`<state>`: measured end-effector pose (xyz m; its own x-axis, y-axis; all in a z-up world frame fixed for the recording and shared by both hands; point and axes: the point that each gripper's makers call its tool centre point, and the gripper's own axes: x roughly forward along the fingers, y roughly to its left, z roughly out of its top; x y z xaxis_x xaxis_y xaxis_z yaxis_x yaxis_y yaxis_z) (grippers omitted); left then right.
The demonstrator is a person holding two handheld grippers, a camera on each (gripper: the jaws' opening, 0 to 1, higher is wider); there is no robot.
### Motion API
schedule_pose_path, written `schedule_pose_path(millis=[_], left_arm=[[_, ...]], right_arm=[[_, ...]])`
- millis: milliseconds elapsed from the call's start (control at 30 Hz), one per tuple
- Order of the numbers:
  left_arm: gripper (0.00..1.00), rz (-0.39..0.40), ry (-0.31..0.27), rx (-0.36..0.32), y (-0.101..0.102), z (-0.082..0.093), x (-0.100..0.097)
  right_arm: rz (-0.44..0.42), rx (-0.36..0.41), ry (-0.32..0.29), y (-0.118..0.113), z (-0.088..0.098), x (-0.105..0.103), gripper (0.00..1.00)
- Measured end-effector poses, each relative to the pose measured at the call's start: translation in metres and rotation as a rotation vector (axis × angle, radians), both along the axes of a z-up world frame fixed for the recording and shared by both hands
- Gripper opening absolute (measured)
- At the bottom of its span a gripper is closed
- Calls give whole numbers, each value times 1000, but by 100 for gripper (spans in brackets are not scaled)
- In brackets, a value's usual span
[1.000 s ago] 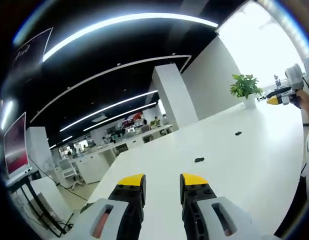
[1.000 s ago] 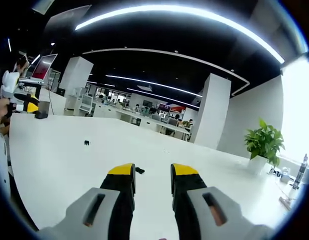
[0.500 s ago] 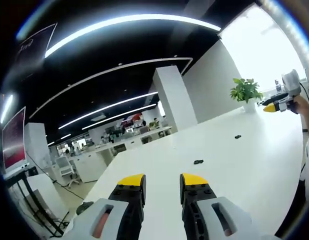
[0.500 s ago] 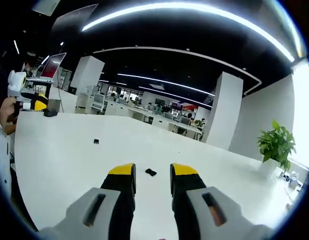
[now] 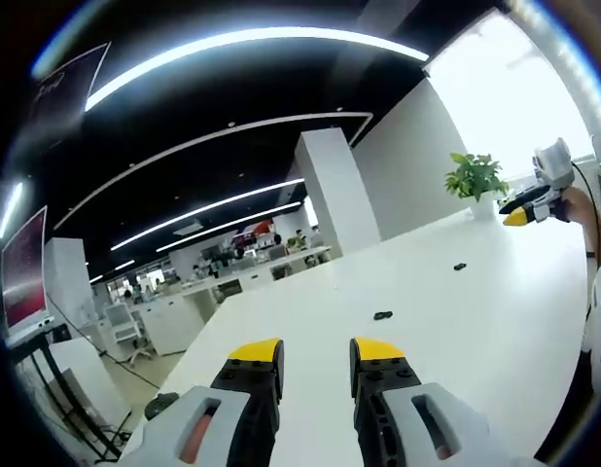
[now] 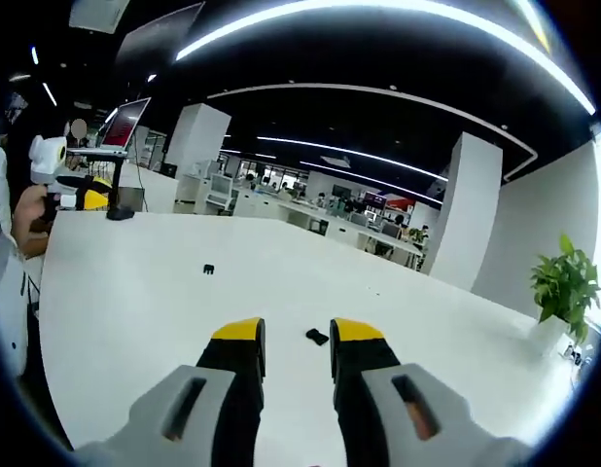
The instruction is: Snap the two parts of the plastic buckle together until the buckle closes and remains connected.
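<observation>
1. While the open-plan office stretches away behind it, a long white table [image 5: 495, 321] carries the whole scene, bare apart from two small black pieces.
2. At the table's far end stands a potted green plant [image 5: 474, 175] beside a white pillar [image 5: 332, 190].
3. Over the near edge of the table hangs the left gripper [image 5: 316, 352], yellow-tipped jaws parted with a clear gap and nothing between them.
4. Likewise the right gripper [image 6: 296, 334] hangs above the table, jaws apart and empty; in the left gripper view it appears at the right edge, in a person's hand.
5. One buckle part [image 6: 317, 337] lies on the table just beyond the right gripper's tips, seen in the gap between them.
6. Well apart from it, nearer the left gripper, lies the other buckle part [image 6: 209, 269]; the two are unjoined.
</observation>
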<state>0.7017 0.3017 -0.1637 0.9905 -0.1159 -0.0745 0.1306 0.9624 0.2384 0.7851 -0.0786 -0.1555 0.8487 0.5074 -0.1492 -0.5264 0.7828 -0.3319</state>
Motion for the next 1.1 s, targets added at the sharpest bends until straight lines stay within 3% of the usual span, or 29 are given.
schedule_pose_path(millis=[733, 1100], left_arm=[[27, -1, 1, -7, 1, -2, -2], [27, 9, -1, -12, 6, -1, -1]], right_arm=[[56, -82, 20, 7, -7, 18, 26], [98, -69, 46, 13, -11, 28, 25]])
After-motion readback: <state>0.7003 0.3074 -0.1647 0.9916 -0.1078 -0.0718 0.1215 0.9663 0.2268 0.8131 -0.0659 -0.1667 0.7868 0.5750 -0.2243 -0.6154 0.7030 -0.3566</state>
